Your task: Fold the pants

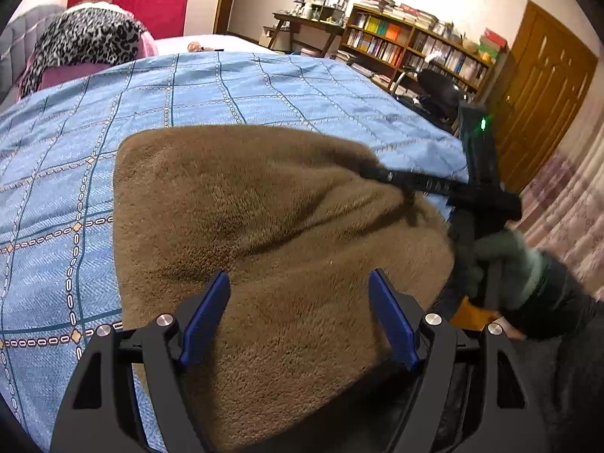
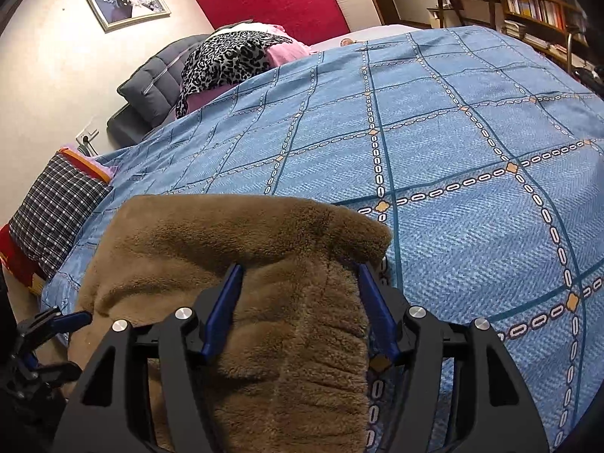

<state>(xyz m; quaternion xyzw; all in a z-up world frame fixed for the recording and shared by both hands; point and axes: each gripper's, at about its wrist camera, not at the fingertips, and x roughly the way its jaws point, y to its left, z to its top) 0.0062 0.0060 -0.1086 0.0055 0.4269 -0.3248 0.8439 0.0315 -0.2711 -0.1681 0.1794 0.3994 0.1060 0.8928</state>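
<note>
Brown fleece pants (image 1: 264,226) lie on the blue patterned bed cover (image 1: 75,188), partly folded, hanging over the near edge. My left gripper (image 1: 300,317) is open, its blue pads either side of the fabric, just above it. My right gripper (image 2: 300,309) stands open around the ribbed waistband end of the pants (image 2: 294,339), lifting a bunch of fabric between its pads (image 2: 222,309). The right gripper also shows in the left wrist view (image 1: 407,185), at the pants' right edge. The left gripper also shows in the right wrist view (image 2: 56,343), at the far left.
Bed cover (image 2: 472,188) spreads beyond the pants. Leopard-print cloth on pink pillow (image 1: 83,41) and grey headboard cushion (image 2: 151,87) at the bed head. Checked pillow (image 2: 53,207) at left. Bookshelf (image 1: 415,45), black chair (image 1: 441,90) and wooden door (image 1: 543,90) at right.
</note>
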